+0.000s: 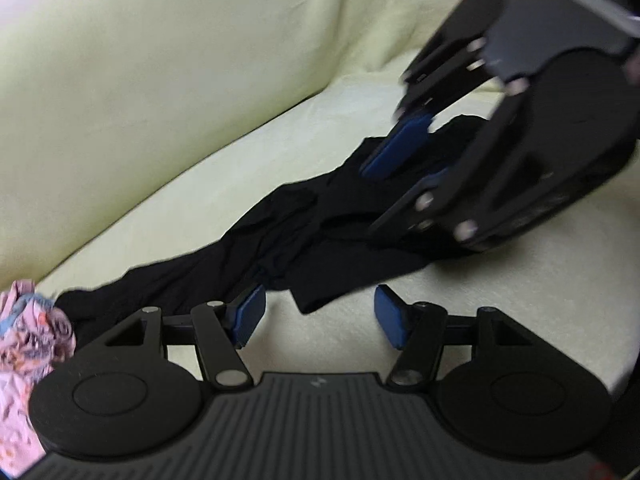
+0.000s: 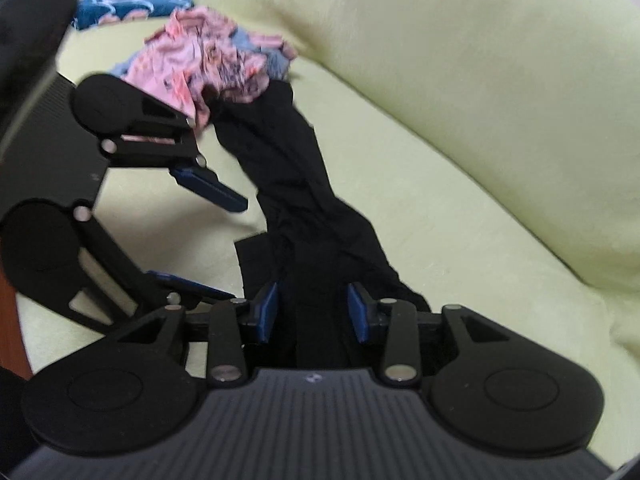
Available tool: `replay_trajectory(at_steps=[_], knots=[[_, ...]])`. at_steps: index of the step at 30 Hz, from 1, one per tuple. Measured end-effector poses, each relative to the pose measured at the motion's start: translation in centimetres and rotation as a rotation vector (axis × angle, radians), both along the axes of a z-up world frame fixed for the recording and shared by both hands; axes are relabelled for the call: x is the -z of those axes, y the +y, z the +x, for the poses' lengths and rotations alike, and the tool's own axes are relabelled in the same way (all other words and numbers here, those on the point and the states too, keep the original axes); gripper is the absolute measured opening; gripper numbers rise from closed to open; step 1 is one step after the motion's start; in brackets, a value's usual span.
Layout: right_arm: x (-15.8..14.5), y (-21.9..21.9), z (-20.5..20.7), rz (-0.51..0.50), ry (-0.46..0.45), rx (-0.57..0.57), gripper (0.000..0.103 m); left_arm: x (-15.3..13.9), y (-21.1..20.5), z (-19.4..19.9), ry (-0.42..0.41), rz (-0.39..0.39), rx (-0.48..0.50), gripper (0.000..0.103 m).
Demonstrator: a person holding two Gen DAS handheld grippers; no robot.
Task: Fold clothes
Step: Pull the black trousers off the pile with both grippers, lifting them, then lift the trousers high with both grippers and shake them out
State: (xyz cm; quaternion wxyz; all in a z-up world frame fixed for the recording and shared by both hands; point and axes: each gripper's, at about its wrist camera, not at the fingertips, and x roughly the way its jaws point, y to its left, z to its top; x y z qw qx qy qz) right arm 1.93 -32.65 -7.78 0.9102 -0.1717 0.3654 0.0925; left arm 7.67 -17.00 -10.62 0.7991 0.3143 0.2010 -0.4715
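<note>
A long black garment (image 1: 280,240) lies crumpled along the seat of a pale green sofa (image 1: 160,80). It also shows in the right wrist view (image 2: 288,184). My left gripper (image 1: 318,316) is open, its blue pads just short of the garment's near edge. My right gripper (image 2: 313,312) is open with black cloth between its blue pads; I cannot tell whether they touch it. In the left wrist view the right gripper (image 1: 408,164) hovers over the garment's far end. In the right wrist view the left gripper (image 2: 224,240) sits open at the left of the cloth.
A crumpled pink patterned garment (image 2: 208,60) lies at one end of the black one; it also shows in the left wrist view (image 1: 28,340). A blue patterned cloth (image 2: 132,6) lies further along the seat. The sofa back cushion (image 2: 460,60) rises behind.
</note>
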Motion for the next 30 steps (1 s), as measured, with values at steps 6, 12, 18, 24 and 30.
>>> replay_trajectory(at_steps=[6, 12, 18, 24, 30], knots=[[-2.8, -4.3, -2.5, 0.131, -0.108, 0.134, 0.002, 1.1, -1.3, -0.4, -0.111, 0.002, 0.102, 0.063], [-5.8, -10.5, -6.7, 0.256, -0.212, 0.361, 0.0, 1.6, -2.2, -0.7, -0.162, 0.022, 0.176, 0.056], [-6.1, -15.2, -9.4, 0.272, -0.246, 0.543, 0.0, 1.8, -2.9, -0.8, -0.166, 0.056, 0.228, 0.055], [-4.6, -17.5, -10.8, 0.298, -0.199, 0.597, 0.0, 1.8, -3.7, -1.1, -0.173, 0.086, 0.283, 0.048], [-3.9, -18.5, -11.1, 0.312, -0.163, 0.592, 0.0, 2.4, -4.2, -4.0, -0.288, 0.081, 0.393, 0.048]])
